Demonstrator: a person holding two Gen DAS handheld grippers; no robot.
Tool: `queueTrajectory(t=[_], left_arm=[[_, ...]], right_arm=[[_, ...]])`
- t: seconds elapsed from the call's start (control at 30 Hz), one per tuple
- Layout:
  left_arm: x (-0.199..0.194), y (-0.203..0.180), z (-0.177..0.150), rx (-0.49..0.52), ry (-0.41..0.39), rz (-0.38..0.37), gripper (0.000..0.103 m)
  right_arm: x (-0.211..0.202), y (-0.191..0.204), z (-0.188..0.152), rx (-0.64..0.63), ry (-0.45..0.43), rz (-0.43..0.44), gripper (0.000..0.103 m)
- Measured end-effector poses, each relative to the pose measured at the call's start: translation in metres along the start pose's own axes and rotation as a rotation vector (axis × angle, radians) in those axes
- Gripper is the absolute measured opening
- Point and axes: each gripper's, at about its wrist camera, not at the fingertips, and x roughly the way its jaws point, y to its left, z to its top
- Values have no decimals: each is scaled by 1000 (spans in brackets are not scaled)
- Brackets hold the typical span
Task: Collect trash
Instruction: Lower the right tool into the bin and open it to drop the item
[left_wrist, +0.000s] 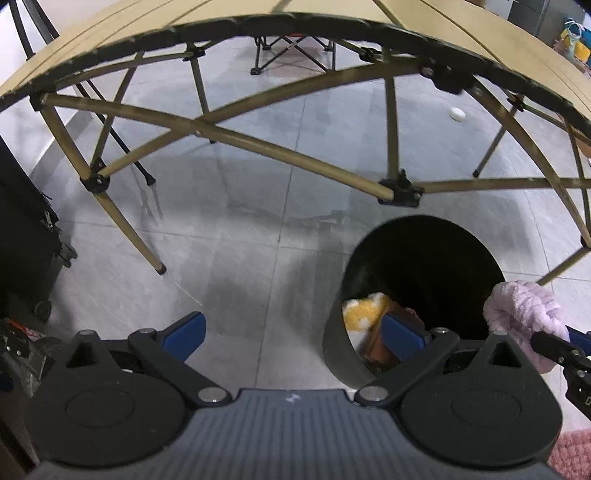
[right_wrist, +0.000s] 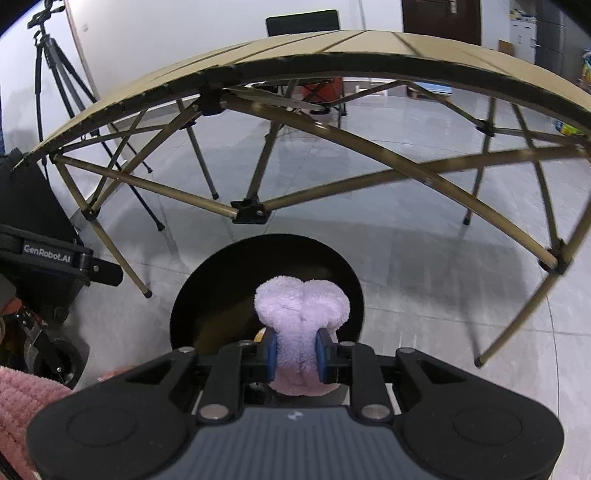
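A round black trash bin stands on the grey tiled floor in front of a folding table; in the right wrist view the trash bin fills the lower middle. Inside it lie a yellow-and-white fluffy item and something brown. My right gripper is shut on a lilac fluffy cloth, held over the bin's mouth. The same lilac cloth shows at the bin's right rim in the left wrist view. My left gripper stands open and empty, its right finger over the bin's near edge.
A tan folding table with crossed legs arches over the floor behind the bin. A black wheeled case sits at the left, a tripod by the wall. A small white object lies on the floor under the table.
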Motion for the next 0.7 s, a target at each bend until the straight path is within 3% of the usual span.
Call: queueTrajectory(t=[0.5, 0.6, 0.67, 0.7], left_arm=[[32, 16, 3, -26, 44, 9, 103], [36, 25, 0, -36, 52, 15, 103], [38, 31, -2, -47, 58, 18, 103], [40, 34, -3, -51, 62, 20, 103]], right_arm=[[49, 10, 19, 11, 55, 27, 22], [56, 15, 19, 3, 68, 38, 36], [60, 17, 19, 4, 74, 20, 60], [62, 17, 20, 7, 78, 7, 82]])
